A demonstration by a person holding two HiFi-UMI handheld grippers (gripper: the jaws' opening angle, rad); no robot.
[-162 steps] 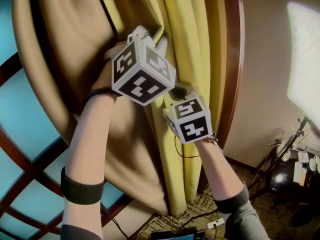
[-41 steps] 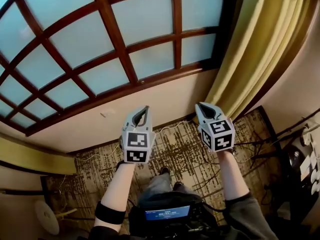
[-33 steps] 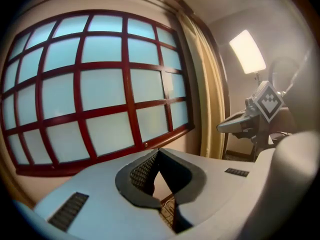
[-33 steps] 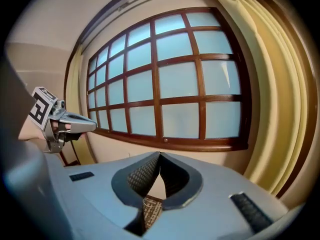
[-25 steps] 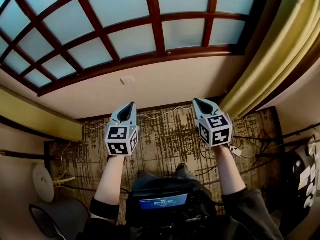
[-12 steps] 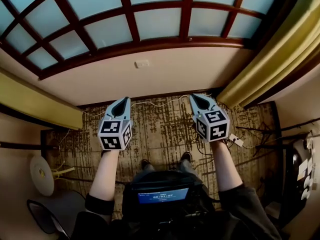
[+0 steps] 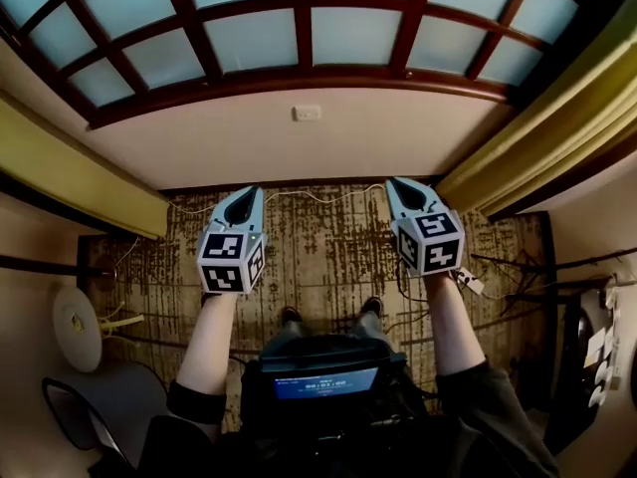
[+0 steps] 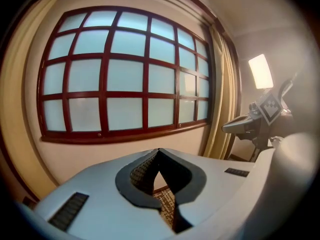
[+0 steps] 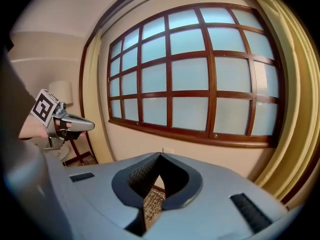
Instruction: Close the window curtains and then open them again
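The wood-framed window (image 7: 309,28) stands uncovered, with a yellow curtain gathered at its left edge (image 7: 70,172) and another at its right edge (image 7: 552,142). I hold both grippers side by side over the carpet, pointing at the wall below the sill. My left gripper (image 7: 253,189) is shut with nothing in it, its tips (image 8: 158,150) meeting in the left gripper view. My right gripper (image 7: 391,180) is also shut and empty, tips (image 9: 160,154) together. Neither touches a curtain. Each gripper shows in the other's view: right gripper (image 8: 245,125), left gripper (image 9: 75,124).
A wall socket (image 7: 307,114) sits under the sill, and cables (image 7: 299,197) run along the patterned carpet (image 7: 318,257). A round white object (image 7: 77,327) and a dark chair (image 7: 90,416) are at left. Stands and gear (image 7: 597,347) crowd the right. A bright lamp (image 8: 261,71) glows beyond the right curtain.
Both grippers, earlier on the yellow curtain at the right, are free of it. I have shifted left along the window: the right curtain has receded and the left curtain has come into view.
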